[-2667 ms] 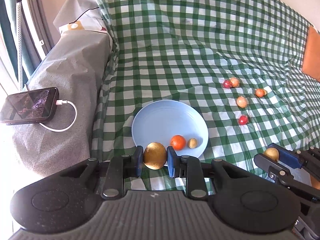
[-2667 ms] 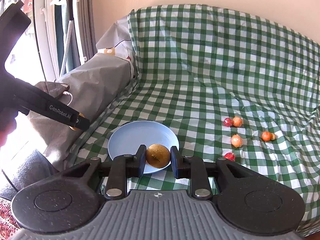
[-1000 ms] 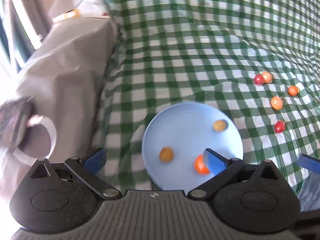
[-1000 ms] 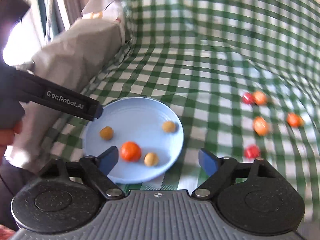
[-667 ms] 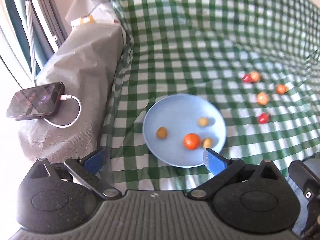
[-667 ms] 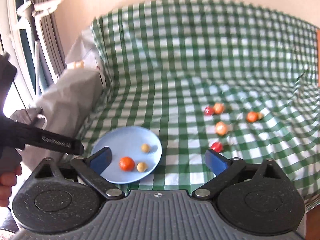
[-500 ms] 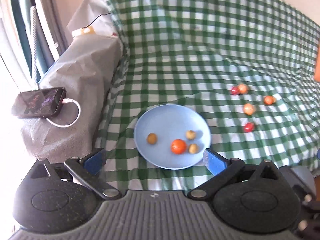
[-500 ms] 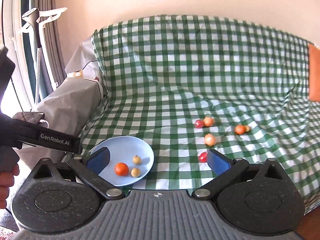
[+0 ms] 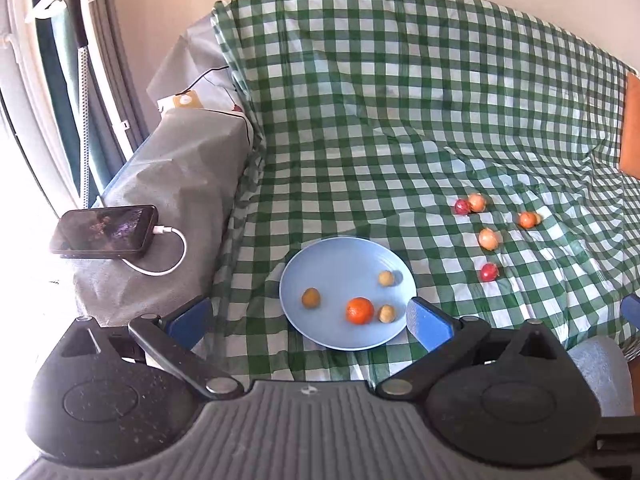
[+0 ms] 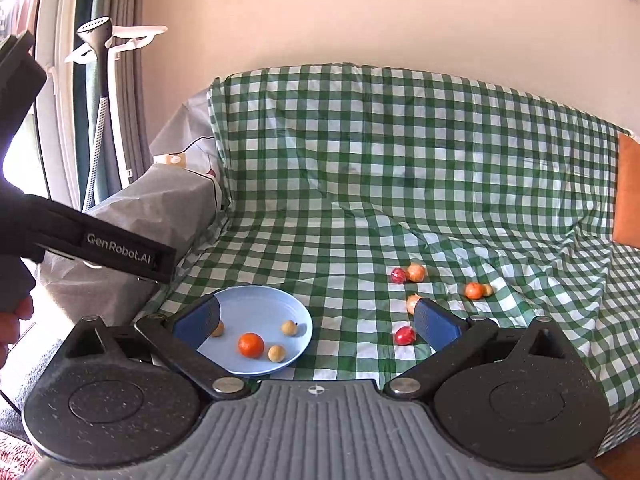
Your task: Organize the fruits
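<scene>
Plate (image 9: 320, 256) w/ fruit lies below wide-spread left hand-held gripper (image 9: 308, 318).

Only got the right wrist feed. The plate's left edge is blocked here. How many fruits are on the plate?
Observer: Four on the plate: an orange one, a brown one towards the left rim, and two small pale ones.
Operator: Is the left gripper open or holding?
Observer: Open wide, nothing between its fingers.
Operator: Anything on the grey armrest?
Observer: A phone lies there, with a white cable plugged in.
</scene>
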Demonstrator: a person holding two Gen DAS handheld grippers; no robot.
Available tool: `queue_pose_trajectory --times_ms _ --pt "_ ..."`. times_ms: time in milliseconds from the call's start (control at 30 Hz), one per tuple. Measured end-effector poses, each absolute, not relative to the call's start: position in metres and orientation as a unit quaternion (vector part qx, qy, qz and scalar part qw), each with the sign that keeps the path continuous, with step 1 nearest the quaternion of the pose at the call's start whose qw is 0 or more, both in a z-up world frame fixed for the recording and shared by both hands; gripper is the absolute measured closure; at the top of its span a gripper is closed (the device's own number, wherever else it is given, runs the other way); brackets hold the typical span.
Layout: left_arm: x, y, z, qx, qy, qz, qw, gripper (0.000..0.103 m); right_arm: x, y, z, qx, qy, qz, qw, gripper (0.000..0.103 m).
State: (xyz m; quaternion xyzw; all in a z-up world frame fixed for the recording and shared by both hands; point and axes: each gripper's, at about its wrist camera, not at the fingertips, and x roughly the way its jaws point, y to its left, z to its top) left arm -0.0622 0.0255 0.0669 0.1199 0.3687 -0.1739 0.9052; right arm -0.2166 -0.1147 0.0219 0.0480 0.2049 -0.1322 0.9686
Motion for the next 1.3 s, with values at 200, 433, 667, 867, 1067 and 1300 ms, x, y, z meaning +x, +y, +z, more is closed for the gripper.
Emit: queue_pose_trajectory --times_ms 200,433,667,867,1067,1300 --pt "-0.058 0.021 0.063 0.134 0.372 -0.171 0.902 0.0 -0.214 -0.118 0.018 0.057 0.211 -0.124 0.968 0.001" --pt "-0.046 0.014 0.046 0.149 0.395 -0.158 0.893 0.0 -0.203 -0.132 0.004 0.082 0.228 -0.118 0.963 0.001" --pt "-0.021 -0.012 0.02 0.179 0.427 -0.149 0.874 0.0 -0.182 -0.157 -0.024 0.128 0.256 -0.127 0.95 0.001" --pt "0.003 -0.05 0.005 0.194 0.442 -0.152 0.862 0.0 -0.162 -0.194 -0.044 0.161 0.269 -0.143 0.939 0.001" --pt "0.028 -0.119 -0.019 0.209 0.458 -0.19 0.843 0.0 -0.143 -0.264 -0.074 0.181 0.274 -0.232 0.915 0.001" --pt "0.053 -0.229 -0.064 0.25 0.447 -0.281 0.812 0.0 -0.112 -0.364 -0.119 0.184 0.287 -0.321 0.883 0.001"
